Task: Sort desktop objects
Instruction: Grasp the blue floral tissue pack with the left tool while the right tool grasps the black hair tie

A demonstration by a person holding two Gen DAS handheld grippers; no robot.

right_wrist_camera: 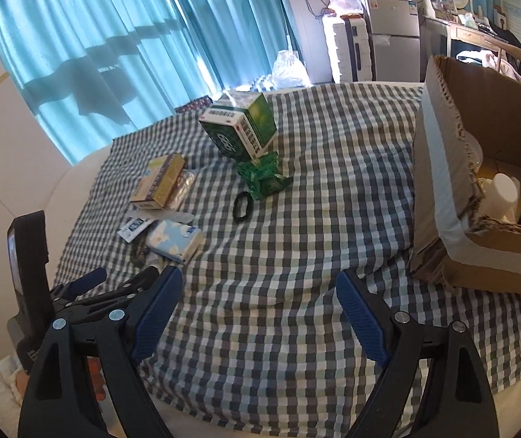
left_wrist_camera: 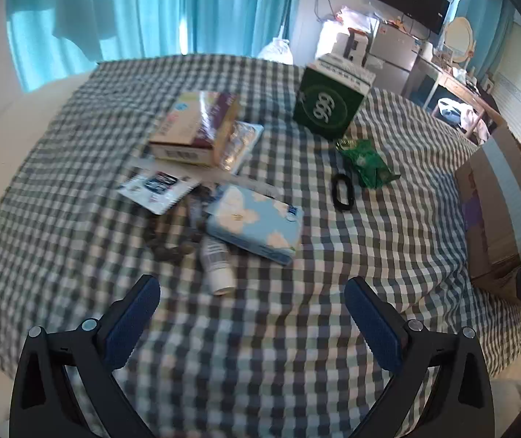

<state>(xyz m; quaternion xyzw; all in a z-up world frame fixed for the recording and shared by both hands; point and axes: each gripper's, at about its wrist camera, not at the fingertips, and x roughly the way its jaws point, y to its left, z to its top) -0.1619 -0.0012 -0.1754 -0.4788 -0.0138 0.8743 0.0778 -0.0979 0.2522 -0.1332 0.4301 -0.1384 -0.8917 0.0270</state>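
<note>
Left gripper (left_wrist_camera: 252, 306): jaws spread wide, nothing between them, hovering above the checked cloth (left_wrist_camera: 297, 346) just short of the near end of the clutter. Right gripper (right_wrist_camera: 259, 306): likewise spread and empty, over bare cloth, with the cardboard box (right_wrist_camera: 443, 219) to its right.

Task items lie in a loose cluster at centre-left of the round worktop. Nearest the left gripper is one white tube (left_wrist_camera: 217, 268), partly under one blue floral tissue pack (left_wrist_camera: 256, 221). Left of these: one small printed sachet (left_wrist_camera: 158, 189) and a dark, blurred heap I cannot identify. Farther off: one yellow-and-maroon carton (left_wrist_camera: 196, 127) resting on a foil-wrapped packet (left_wrist_camera: 242, 146). To the right: one black ring (left_wrist_camera: 342, 193), one crumpled green pouch (left_wrist_camera: 368, 164), one green "999" box (left_wrist_camera: 328, 104).

Judgement: an approach step; no item is taken yet. The cardboard box already holds one white bottle (right_wrist_camera: 503, 191), so it is probably the destination. The next move calls for lowering onto the tube, jaws either side of it, clear of the tissue pack.
</note>
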